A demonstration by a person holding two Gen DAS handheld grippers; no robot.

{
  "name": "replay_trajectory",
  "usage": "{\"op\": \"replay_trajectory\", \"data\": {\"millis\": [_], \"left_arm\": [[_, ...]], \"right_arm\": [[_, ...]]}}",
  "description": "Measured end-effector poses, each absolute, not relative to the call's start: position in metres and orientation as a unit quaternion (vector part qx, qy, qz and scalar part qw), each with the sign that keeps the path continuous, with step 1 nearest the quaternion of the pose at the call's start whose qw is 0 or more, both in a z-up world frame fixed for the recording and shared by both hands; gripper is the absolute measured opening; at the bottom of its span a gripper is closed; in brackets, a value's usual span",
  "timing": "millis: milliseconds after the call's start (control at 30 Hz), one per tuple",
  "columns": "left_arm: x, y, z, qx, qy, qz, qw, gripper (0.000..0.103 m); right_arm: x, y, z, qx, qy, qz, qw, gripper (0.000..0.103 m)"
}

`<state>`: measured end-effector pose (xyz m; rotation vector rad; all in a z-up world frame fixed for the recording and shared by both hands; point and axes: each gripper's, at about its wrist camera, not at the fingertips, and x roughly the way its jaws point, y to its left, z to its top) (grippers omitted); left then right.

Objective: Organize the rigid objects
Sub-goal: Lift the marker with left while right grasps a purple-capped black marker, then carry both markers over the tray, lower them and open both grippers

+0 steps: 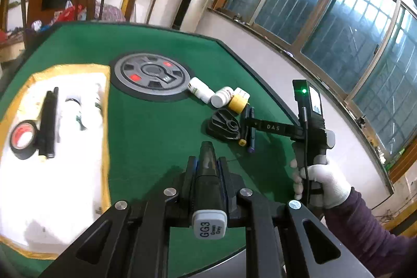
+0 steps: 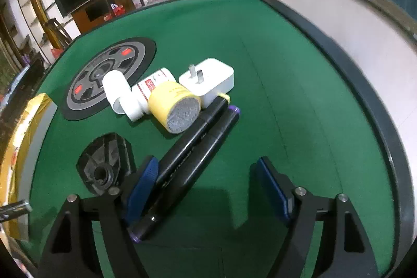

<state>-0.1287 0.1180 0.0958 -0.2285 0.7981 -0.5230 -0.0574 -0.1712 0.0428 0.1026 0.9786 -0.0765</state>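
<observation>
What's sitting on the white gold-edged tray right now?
On the white gold-edged tray lie a black tape roll, a black marker and a blurred white item that is overexposed; whatever lies beneath them is hidden.

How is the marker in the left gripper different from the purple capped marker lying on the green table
The held marker has a grey end cap printed GG3; the purple-capped marker has purple ends. The held marker is clamped in the left gripper, off the table; the purple-capped marker lies between the open right gripper's fingers, ungripped. Both have dark barrels.

Matt green felt table (image 2: 273, 69); glossy black plastic markers (image 2: 198, 140); smooth white plastic charger (image 2: 216, 77); shiny tape roll (image 1: 23, 138).
</observation>
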Motion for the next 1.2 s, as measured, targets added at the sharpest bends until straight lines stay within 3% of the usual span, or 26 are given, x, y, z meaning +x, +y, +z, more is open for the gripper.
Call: {"op": "replay_trajectory", "data": {"millis": [67, 133, 433, 500, 533, 567, 733, 1200], "left_arm": [[-0.133, 0.124, 0.1, -0.11, 0.376, -0.25, 0.886, 0.014], [-0.137, 0.131, 0.103, -0.113, 0.369, -0.25, 0.888, 0.014], [-0.14, 0.148, 0.103, -0.134, 0.362, -0.246, 0.889, 0.014], [-0.143, 0.156, 0.106, -0.14, 0.358, -0.243, 0.891, 0.014], [-0.145, 0.163, 0.109, -0.143, 0.354, -0.24, 0.892, 0.014], [-0.148, 0.171, 0.112, -0.147, 0.35, -0.238, 0.894, 0.014], [-0.161, 0.216, 0.121, -0.168, 0.343, -0.217, 0.898, 0.014], [-0.171, 0.285, 0.11, -0.104, 0.423, -0.166, 0.885, 0.014]], "right_arm": [[-0.061, -0.172, 0.047, 0.042, 0.473, -0.047, 0.879, 0.049], [-0.065, -0.175, 0.045, 0.046, 0.487, -0.054, 0.87, 0.038], [-0.053, -0.163, 0.037, 0.008, 0.489, -0.077, 0.869, 0.04], [-0.052, -0.161, 0.038, 0.011, 0.488, -0.07, 0.87, 0.03], [-0.054, -0.164, 0.039, 0.019, 0.49, -0.069, 0.869, 0.018], [-0.057, -0.17, 0.04, 0.039, 0.49, -0.061, 0.869, 0.017], [-0.084, -0.19, 0.062, 0.137, 0.455, 0.009, 0.88, 0.015], [-0.089, -0.068, 0.132, 0.159, 0.406, 0.253, 0.863, 0.015]]}}
